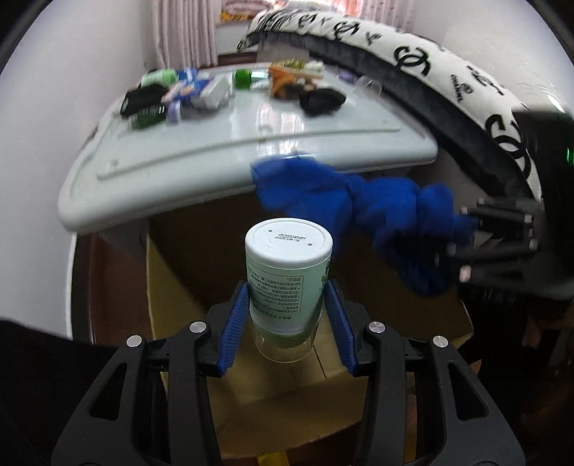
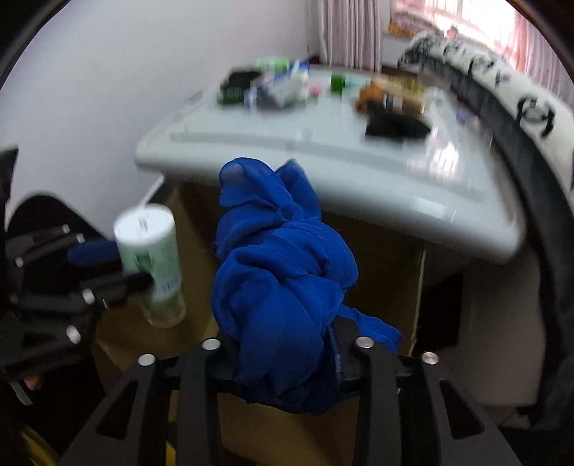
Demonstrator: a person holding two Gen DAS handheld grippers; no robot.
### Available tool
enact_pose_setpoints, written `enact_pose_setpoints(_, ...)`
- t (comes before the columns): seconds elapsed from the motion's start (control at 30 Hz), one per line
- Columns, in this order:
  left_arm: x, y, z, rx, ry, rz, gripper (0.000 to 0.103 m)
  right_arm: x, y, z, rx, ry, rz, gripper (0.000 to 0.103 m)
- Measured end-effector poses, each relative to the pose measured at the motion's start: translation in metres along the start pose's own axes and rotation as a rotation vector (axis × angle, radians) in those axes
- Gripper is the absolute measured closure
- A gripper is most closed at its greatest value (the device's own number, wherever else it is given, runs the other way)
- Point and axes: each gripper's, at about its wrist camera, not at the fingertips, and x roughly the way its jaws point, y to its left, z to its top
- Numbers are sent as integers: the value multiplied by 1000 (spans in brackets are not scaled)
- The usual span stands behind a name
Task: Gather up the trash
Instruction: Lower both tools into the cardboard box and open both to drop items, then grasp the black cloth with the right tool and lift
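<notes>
Sitting between left fingers (image 1: 238,319): bottle (image 1: 287,276); pinched.

A white table (image 1: 222,154) with a glossy top stands against a pale wall (image 1: 71,71). Along its right side lies a white cushion (image 1: 448,68) with black printed logos and a dark underside. Pinkish curtains (image 1: 186,32) hang at the far end, seemingly before a window.
</notes>
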Motion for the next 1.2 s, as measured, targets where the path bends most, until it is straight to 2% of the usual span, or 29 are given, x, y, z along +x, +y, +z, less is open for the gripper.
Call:
enact_pose_setpoints(0.03,0,1,0,-12,-2,2,56,5,1,-4,-5,16,-7,52)
enact_pose_setpoints(0.07,-1,3,2,-27,-12,17,42,9,1,-4,-12,26,-17,41)
enact_pose_setpoints(0.1,-4,5,4,-37,-30,44,34,9,4,-6,-13,19,-21,33)
enact_pose_setpoints(0.13,-11,7,7,-50,-66,75,22,7,5,-5,-11,4,-21,30)
enact_pose_setpoints(0.27,-23,16,24,-84,-141,92,20,-2,1,7,12,-62,-19,18)
enact_pose_setpoints(0.37,-30,23,43,-100,-192,112,20,-11,-4,13,25,-104,-16,17)
enact_pose_setpoints(0.5,-27,32,80,-123,-247,142,16,-25,-15,45,-5,-174,-87,6)
enact_pose_setpoints(0.67,-4,34,129,-153,-305,160,16,-18,-52,123,32,-259,-136,5)
enact_pose_setpoints(0.8,11,36,127,-141,-348,202,16,25,-91,172,155,-217,-139,5)
enact_pose_setpoints(0.87,21,40,123,-127,-320,228,16,52,-106,187,188,-195,-157,5)
enact_pose_setpoints(0.93,27,44,125,-132,-287,220,16,71,-111,196,184,-185,-188,5)
enact_pose_setpoints(1.03,28,50,125,-139,-299,222,16,100,-117,210,168,-145,-221,5)
enact_pose_setpoints(1.13,30,57,127,-154,-290,219,16,117,-121,218,163,-142,-234,6)
enact_pose_setpoints(1.2,30,63,129,-185,-284,197,16,128,-122,224,136,-124,-260,17)
